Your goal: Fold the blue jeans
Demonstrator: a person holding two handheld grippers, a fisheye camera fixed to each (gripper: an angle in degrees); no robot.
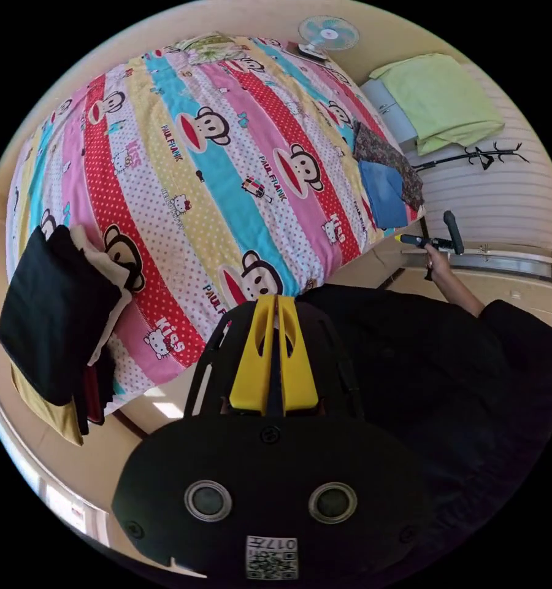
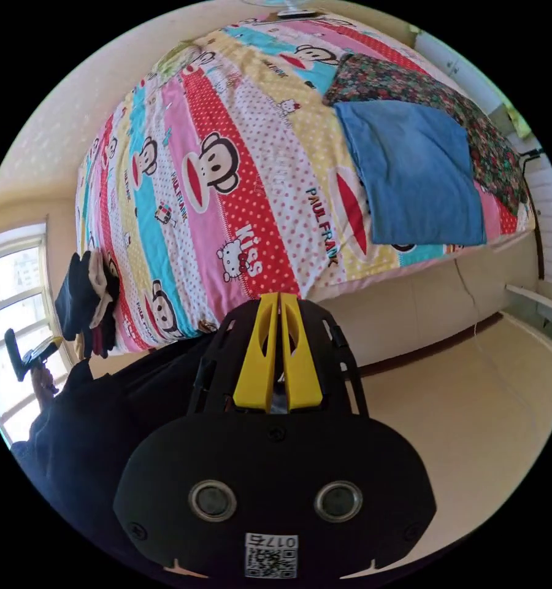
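The blue jeans lie folded in a flat rectangle near one corner of the bed, partly on a dark floral garment; in the left gripper view the jeans sit at the bed's right edge. My left gripper hangs over the bed's near edge, its yellow jaws together with nothing between them. My right gripper is also shut and empty, over the bed's edge and well short of the jeans. A hand holds the right gripper, seen in the left gripper view. The left gripper appears by the window in the right gripper view.
A cartoon-print striped bedspread covers the bed. A stack of folded dark and cream clothes sits at another corner. A fan, a green cloth on a cabinet and a coat rack stand beyond. The person's dark sleeve is close.
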